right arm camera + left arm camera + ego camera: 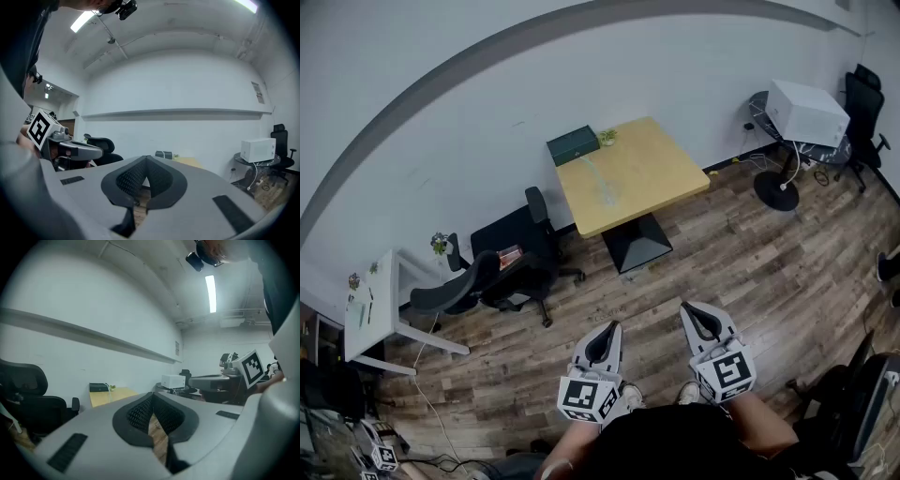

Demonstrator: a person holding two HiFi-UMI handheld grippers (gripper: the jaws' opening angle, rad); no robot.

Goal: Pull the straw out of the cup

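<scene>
While the left gripper [608, 327] and right gripper [687, 307] hang shut and empty, well short of the table [666, 173], no cup or straw can be made out. Arriving with the jaws shut could topple a cup. Only the head view shows the tabletop, with a green box [573, 144] at its far corner.

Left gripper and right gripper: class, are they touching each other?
Apart. The head view shows the left gripper and the right gripper side by side, with a strip of wooden floor visible between them.
</scene>
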